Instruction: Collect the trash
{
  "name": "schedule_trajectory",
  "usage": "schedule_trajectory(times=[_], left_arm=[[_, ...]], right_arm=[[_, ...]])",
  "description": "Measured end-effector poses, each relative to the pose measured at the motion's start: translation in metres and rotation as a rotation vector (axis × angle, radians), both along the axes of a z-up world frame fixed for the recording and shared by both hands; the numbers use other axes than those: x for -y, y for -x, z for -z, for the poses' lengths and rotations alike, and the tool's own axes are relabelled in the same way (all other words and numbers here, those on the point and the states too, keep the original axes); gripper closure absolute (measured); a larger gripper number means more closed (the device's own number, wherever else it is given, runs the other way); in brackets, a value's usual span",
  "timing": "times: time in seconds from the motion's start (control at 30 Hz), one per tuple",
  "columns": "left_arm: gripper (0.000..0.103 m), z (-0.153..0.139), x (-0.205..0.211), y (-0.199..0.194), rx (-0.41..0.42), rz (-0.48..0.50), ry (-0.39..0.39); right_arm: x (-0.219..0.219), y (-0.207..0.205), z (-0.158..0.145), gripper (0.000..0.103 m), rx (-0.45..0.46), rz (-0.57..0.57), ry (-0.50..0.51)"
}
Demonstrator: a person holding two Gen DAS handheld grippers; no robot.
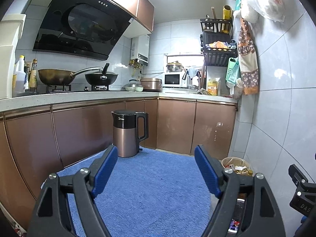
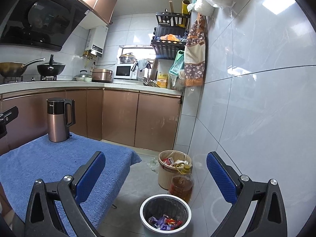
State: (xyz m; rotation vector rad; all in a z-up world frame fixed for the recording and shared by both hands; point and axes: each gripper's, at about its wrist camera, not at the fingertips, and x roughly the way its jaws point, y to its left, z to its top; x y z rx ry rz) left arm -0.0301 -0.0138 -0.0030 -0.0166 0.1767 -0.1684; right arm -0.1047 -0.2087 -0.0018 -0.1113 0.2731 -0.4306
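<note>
I hold both the left gripper (image 1: 156, 169) and right gripper (image 2: 156, 174) wide open and empty, since the wrappers (image 2: 165, 222) already lie in the near bin (image 2: 142, 210)

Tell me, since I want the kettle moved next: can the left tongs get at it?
Probably yes. The left tongs stand open and empty, pointing at the kettle, which stands upright at the far end of the blue towel, with only bare towel between them.

Blue towel (image 2: 49, 164), copper-and-black kettle (image 2: 59, 118), seemingly purple-red wrappers (image 2: 165, 222), floral apron (image 2: 194, 63)
</note>
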Motion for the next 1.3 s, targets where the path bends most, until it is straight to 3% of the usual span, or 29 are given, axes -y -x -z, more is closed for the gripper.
schedule_trajectory(times=[1.0, 1.3], left_arm=[[0.024, -0.025, -0.015, 0.053, 0.101, 0.029, 0.017], [0.024, -0.024, -0.019, 0.056, 0.091, 0.017, 0.013]], right_arm=[[-0.026, 0.047, -0.022, 0.0, 0.082, -0.026, 0.03], [-0.029, 0.057, -0.024, 0.0, 0.105, -0.032, 0.027]])
